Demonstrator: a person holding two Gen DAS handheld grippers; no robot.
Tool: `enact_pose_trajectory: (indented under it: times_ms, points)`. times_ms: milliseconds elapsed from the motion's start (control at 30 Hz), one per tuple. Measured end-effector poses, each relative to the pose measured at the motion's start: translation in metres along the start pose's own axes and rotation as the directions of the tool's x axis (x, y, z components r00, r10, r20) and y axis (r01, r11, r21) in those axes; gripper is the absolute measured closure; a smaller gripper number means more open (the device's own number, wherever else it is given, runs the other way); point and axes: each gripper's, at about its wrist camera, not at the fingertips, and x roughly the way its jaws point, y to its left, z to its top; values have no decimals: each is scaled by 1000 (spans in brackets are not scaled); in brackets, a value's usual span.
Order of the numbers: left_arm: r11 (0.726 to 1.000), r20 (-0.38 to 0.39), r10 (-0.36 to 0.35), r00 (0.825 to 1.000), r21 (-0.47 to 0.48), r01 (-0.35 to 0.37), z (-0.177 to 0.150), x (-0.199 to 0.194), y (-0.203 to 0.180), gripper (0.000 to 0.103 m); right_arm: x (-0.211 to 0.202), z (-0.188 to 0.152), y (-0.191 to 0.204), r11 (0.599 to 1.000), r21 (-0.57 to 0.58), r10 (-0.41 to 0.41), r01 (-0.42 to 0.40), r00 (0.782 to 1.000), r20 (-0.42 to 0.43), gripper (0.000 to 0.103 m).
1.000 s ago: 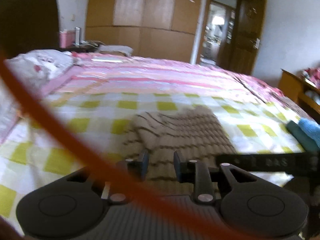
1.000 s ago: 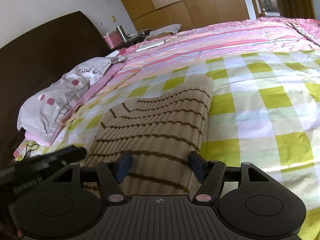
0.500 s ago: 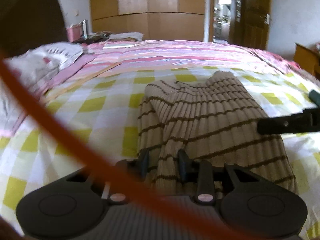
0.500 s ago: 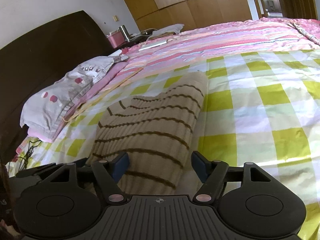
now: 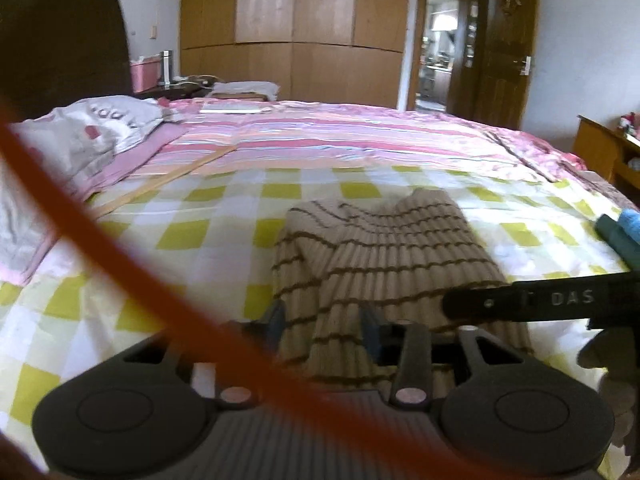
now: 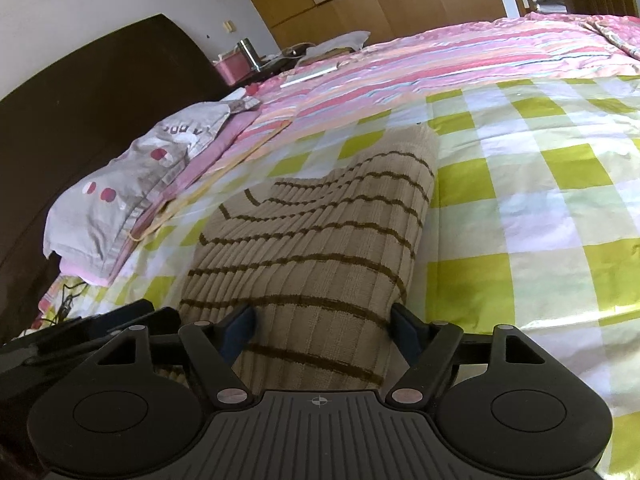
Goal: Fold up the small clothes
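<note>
We have the sweater (image 5: 384, 256) lying on the bed (image 5: 224, 240), its near hem running between both sets of spread, unclenched jaws (left gripper (image 5: 324, 320), right gripper (image 6: 320, 328)), placed, we judge, to pinch and fold it away.

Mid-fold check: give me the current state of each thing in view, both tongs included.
Striped sweater: folded into a long strip, lying on the checked sheet.
Left tongs: open, fingers either side of the sweater's near end.
Right tongs: open wide, straddling the near end.
Checked sheet: spread flat over the bed.
Pillow: lying by the headboard.
Door: open.
</note>
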Motion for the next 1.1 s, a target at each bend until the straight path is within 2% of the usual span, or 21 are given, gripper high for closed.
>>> enact_pose_trajectory:
  times_ms: [133,200,333,467,633,867,933,1000,1100]
  points:
    - [999,-38,41,998,30,-40,-2,21,-1,47,2,1,1,1000,-11,-1,1,1000,-4,27]
    - [999,-55,29,998,-13,-30,-4,28,7,40,2,1,0,1000,-16,4,-4,1000,-6,27]
    - [996,-92,-36,995,-86,28,-8,34,15,42,6,-1,0,1000,-19,2,-2,1000,-11,31]
    - [987,-110,-95,989,-139,79,-10,32,18,53,1,1,1,1000,-30,1,-2,1000,-31,52]
    - [984,-136,-154,979,-115,139,-18,12,3,58,-17,-3,0,999,-53,4,-7,998,-60,60]
    - [969,-215,-246,945,-83,234,-55,-36,-33,58,-69,-28,-6,994,-112,-10,-5,991,-132,60]
    - [968,-241,-251,938,-66,242,-65,-49,-42,58,-82,-37,-8,991,-133,-23,2,988,-156,56]
    - [971,-241,-236,941,-35,235,-68,-60,-48,58,-93,-44,-10,988,-153,-39,15,987,-158,54]
    - [980,-193,-187,963,26,196,-56,-80,-48,58,-115,-45,-11,986,-160,-55,41,995,-85,54]
